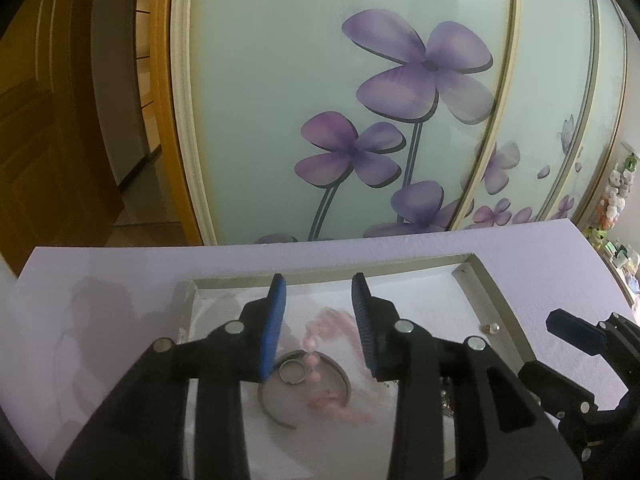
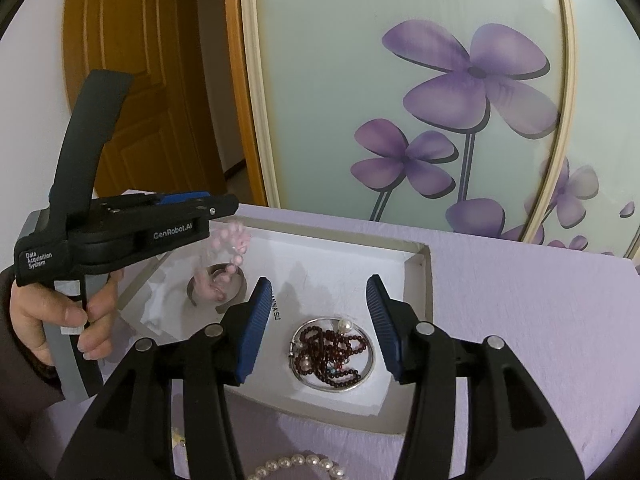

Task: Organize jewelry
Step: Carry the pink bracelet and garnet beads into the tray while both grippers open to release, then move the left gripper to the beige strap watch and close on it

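Hanging over the white tray (image 2: 420, 280) – left tongs (image 1: 320, 320) and right tongs (image 2: 316, 320) both parted, nothing gripped

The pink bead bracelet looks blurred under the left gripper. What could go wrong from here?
1. The pink bead bracelet is blurred above the dark open bangle, so it may tangle with it or the small ring.
2. The pearl strand lies outside the white tray near the table edge; it might get knocked off.

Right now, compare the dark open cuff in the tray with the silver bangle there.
The dark cuff has a gap in its ring; the silver bangle looks closed. The cuff rings pink beads; the bangle rings dark red beads and pearls. Both lie flat in the white tray.
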{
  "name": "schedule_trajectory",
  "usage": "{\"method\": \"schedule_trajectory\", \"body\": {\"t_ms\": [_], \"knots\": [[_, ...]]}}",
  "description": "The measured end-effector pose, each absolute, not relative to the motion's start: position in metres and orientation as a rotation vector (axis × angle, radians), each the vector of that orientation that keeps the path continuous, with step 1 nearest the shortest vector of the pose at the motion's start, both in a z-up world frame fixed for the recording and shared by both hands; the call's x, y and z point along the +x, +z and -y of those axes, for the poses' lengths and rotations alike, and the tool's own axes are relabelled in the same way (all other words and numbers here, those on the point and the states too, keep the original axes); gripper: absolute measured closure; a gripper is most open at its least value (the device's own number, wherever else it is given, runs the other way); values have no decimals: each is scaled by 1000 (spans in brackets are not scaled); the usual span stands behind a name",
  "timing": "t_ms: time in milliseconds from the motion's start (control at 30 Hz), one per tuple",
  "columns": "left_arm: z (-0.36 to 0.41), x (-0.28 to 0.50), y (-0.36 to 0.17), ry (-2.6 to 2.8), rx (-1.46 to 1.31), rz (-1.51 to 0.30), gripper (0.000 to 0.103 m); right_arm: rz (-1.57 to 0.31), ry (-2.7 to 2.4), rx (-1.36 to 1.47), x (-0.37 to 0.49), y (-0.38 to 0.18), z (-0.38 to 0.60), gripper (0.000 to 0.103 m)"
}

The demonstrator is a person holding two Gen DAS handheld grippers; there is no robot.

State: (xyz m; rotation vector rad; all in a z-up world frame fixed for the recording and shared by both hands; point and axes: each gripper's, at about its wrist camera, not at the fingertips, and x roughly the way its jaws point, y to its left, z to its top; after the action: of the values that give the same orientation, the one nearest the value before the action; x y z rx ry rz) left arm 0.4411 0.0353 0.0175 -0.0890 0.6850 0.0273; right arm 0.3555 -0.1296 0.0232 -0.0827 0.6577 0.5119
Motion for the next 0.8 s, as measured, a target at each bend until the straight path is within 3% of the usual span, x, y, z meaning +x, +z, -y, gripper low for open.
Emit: {"method": "schedule_trajectory", "body": {"t_ms": [100, 267, 800], "knots": [[-37, 435, 21, 45, -92, -676, 57, -657, 508, -82, 350, 25, 132, 52], [-42, 417, 27, 64, -97, -661, 51, -659, 503, -80, 338, 28, 135, 52], [-43, 322, 28, 66, -107, -673, 46, -641, 485, -50, 262, 41, 162, 51]]}}
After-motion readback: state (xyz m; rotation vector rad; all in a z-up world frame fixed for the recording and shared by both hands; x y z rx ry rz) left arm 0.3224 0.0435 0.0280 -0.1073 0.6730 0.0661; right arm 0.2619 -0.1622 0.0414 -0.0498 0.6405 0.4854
